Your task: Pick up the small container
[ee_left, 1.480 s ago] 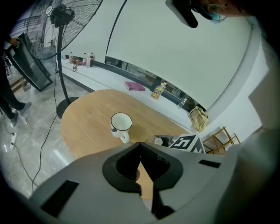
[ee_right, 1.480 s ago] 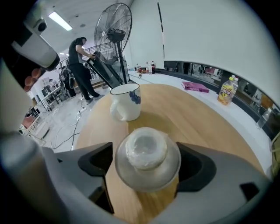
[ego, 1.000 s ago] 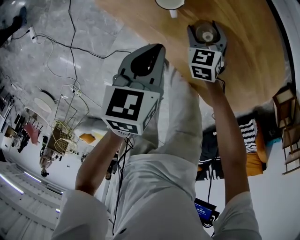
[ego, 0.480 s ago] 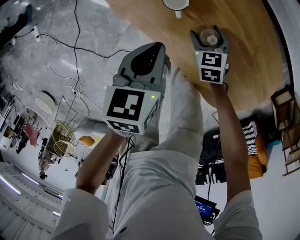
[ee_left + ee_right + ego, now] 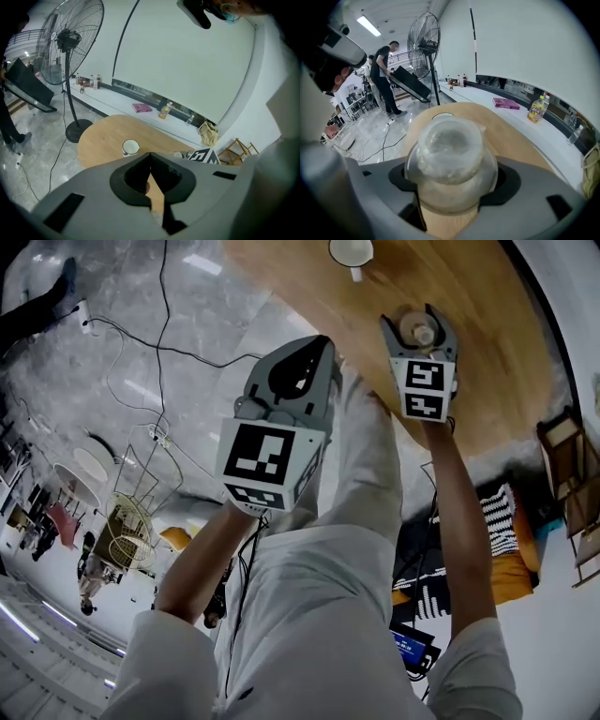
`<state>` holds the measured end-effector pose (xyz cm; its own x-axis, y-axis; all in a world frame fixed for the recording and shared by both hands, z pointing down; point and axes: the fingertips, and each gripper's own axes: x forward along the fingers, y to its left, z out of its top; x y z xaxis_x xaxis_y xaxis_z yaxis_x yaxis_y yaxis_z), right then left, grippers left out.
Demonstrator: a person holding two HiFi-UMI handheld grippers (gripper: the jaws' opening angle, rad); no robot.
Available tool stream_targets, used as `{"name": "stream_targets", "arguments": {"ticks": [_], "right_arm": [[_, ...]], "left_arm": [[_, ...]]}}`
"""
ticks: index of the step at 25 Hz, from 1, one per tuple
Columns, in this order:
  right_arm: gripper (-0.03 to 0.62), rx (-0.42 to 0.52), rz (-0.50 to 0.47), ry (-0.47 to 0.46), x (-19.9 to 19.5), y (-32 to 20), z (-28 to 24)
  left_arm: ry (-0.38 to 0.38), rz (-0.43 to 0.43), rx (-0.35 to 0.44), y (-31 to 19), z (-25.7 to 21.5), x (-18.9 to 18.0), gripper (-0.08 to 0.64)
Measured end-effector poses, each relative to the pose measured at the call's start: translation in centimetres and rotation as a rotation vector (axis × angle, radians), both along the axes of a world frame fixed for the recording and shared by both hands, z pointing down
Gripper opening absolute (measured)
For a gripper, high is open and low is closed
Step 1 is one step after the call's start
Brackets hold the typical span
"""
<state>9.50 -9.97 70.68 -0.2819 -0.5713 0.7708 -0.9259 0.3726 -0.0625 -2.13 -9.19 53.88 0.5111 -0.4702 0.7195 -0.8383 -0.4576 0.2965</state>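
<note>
The small container (image 5: 450,157) is a clear, rounded jar with a wide neck. My right gripper (image 5: 451,180) is shut on it, a grey jaw pressing each side of its belly. In the head view the container (image 5: 419,329) sits between the fingers of the right gripper (image 5: 419,322), over the wooden table (image 5: 487,343). Whether it rests on the tabletop I cannot tell. My left gripper (image 5: 322,341) hangs nearer me, beside the table's edge and over my white trouser leg. In the left gripper view its tips (image 5: 150,154) meet with nothing between them.
A white mug (image 5: 352,251) stands on the table beyond the container. Past the table is a ledge with a pink book (image 5: 505,103) and a bottle (image 5: 537,108). A tall fan (image 5: 70,37), floor cables (image 5: 159,343), a person (image 5: 384,70) and a wooden chair (image 5: 567,442) surround it.
The right gripper has turned slightly and edged a little right with the container still in it. The left gripper has stayed about where it was.
</note>
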Motion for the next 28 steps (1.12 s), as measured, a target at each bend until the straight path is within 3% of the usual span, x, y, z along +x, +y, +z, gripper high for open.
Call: {"name": "stream_targets", "arguments": {"ticks": [28], "right_arm": [[0.341,0.116,-0.006,-0.021,-3.4,4.5,-18.8]], "left_arm": [[0.073,-0.056,0.158,3.9,-14.3,-5.6,0.02]]}}
